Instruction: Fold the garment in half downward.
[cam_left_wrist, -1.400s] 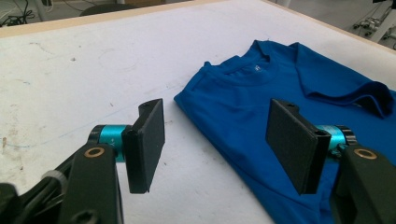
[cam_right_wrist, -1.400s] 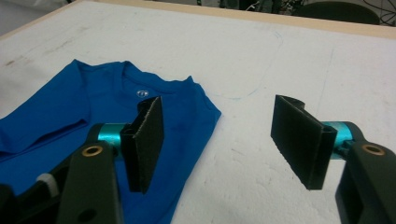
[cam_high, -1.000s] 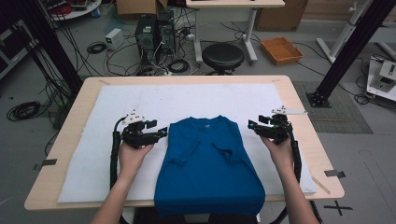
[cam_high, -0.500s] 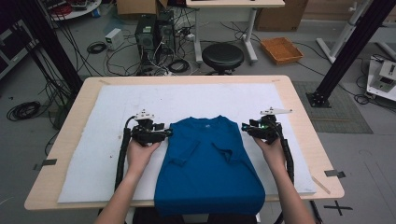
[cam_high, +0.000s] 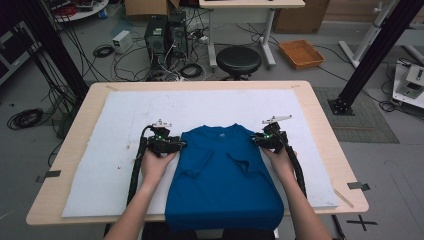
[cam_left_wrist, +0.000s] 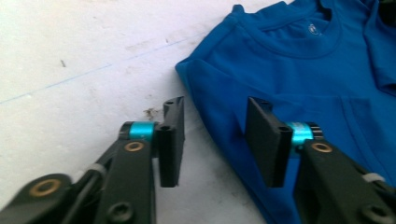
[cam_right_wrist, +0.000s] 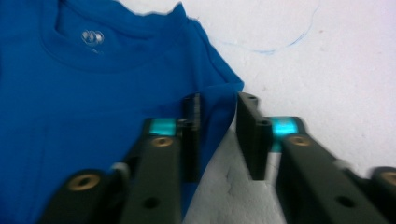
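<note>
White padding (cam_high: 115, 165) is spread over the wooden table (cam_high: 75, 130), and a blue T-shirt (cam_high: 222, 180) is laid at lower centre of the high view, sleeves folded in. At its left shoulder the left gripper (cam_left_wrist: 215, 135) is set astride the edge; its jaws have just been closing, not yet pinched. At right, the right gripper (cam_right_wrist: 218, 135) has been narrowing around the other shoulder's edge, a gap remaining

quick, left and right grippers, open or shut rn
left gripper: open, closing astride the blue t-shirt edge.
right gripper: open, closing around the shirt's folded edge, not yet clamped.
</note>
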